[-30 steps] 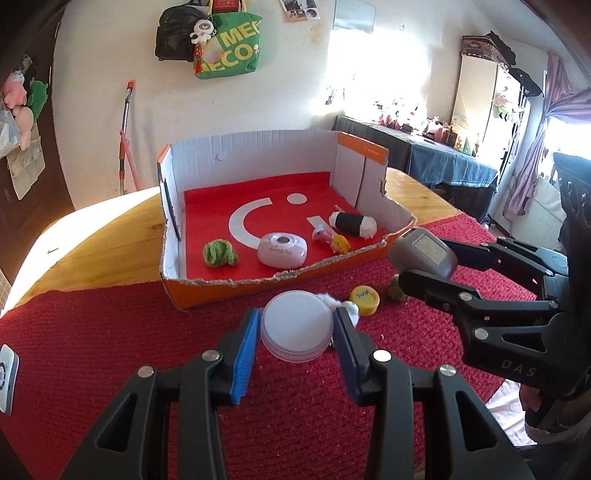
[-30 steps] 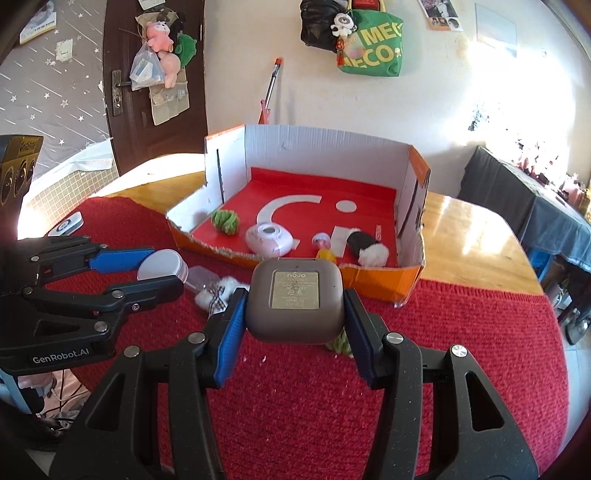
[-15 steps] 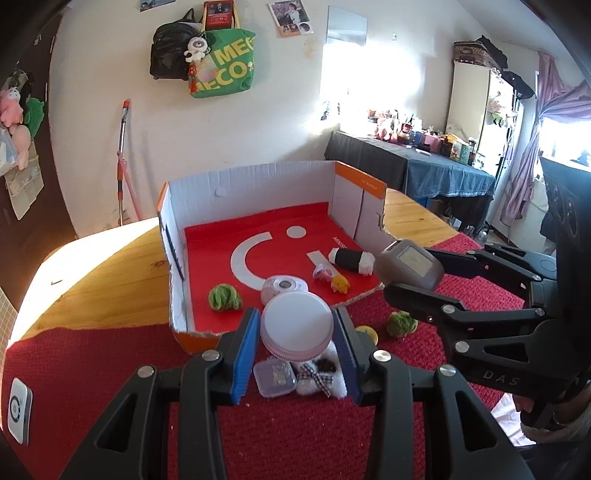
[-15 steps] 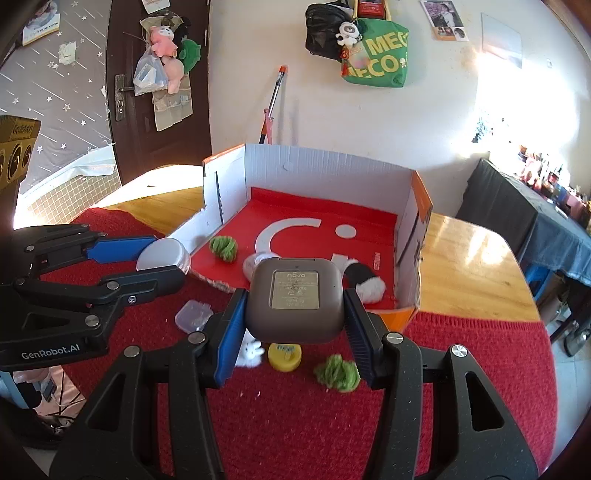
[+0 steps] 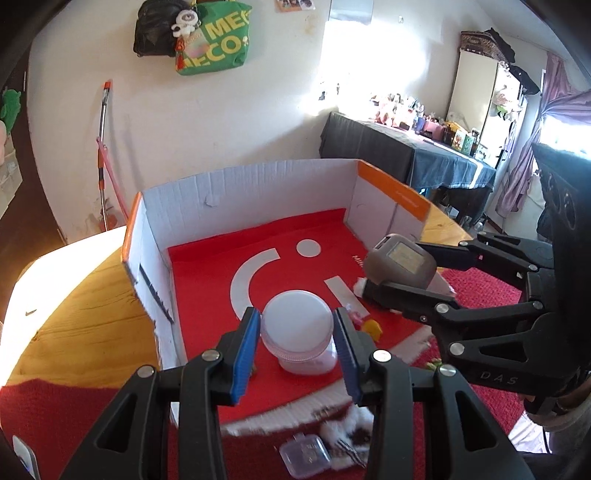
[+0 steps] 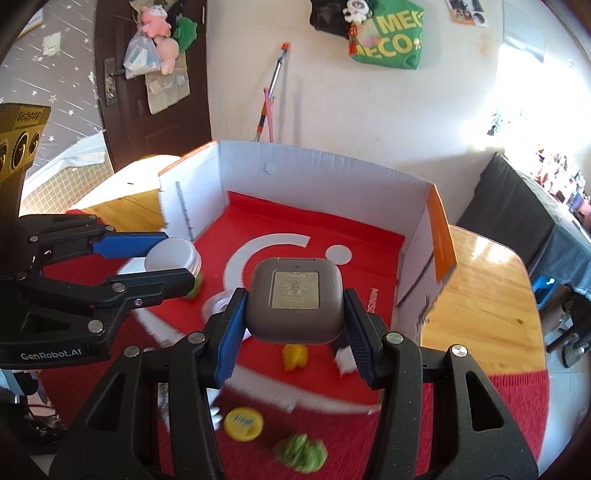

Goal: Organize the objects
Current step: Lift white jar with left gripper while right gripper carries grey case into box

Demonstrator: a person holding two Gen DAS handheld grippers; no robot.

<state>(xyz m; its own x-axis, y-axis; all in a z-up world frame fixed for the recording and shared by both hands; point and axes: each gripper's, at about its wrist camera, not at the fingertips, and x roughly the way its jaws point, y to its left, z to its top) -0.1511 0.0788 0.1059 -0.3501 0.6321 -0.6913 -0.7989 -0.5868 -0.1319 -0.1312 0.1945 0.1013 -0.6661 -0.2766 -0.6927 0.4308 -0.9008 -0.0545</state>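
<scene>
The wall is white, with a green bag and a black bag hanging on it. A broom leans against it. Strong sunlight falls on the wall (it washes out the right part). A dark door stands left, a dark-covered side table right, near purple curtains.

My left gripper clamps a white-lidded round jar, upright, over the red floor of the cardboard box. At 2 o'clock from it, my right gripper grips a grey rounded-square case, label facing up. A yellow cap and a green pom-pom lie outside the box at 6 o'clock.
</scene>
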